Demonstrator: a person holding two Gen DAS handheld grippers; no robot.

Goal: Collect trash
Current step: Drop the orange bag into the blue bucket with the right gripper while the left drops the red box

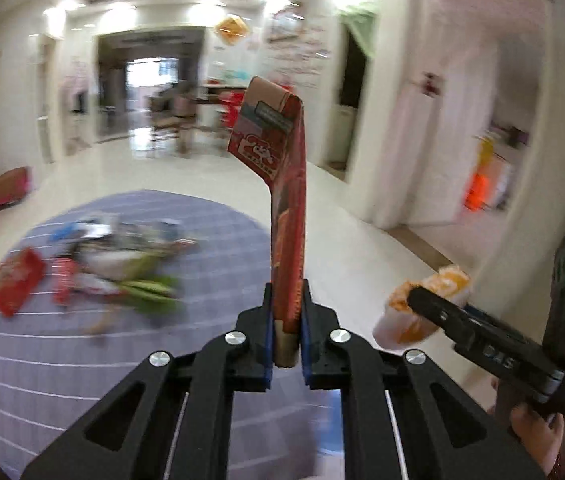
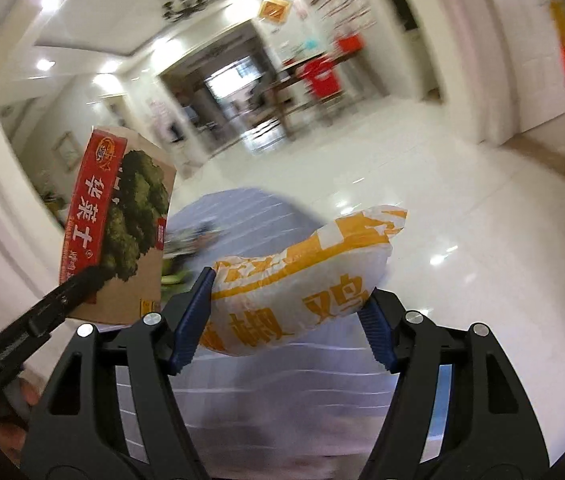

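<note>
Both tools are carrying trash above the rug.

The left tool [image 1: 286, 320] is clamping a flattened red carton [image 1: 288, 208] printed 华莱士; the right tool [image 2: 286, 312] is gripping a white-and-orange wrapper [image 2: 306, 280] showing 鸡. More litter [image 1: 94, 264] is lying blurred mid-rug [image 1: 210, 240], with open glossy floor [image 2: 462, 200] spreading beyond its edge.

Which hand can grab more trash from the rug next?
Neither yet. The left hand-held gripper is shut on a flattened box, the right hand-held gripper on a paper bag. The trash pile lies nearer the left.
</note>
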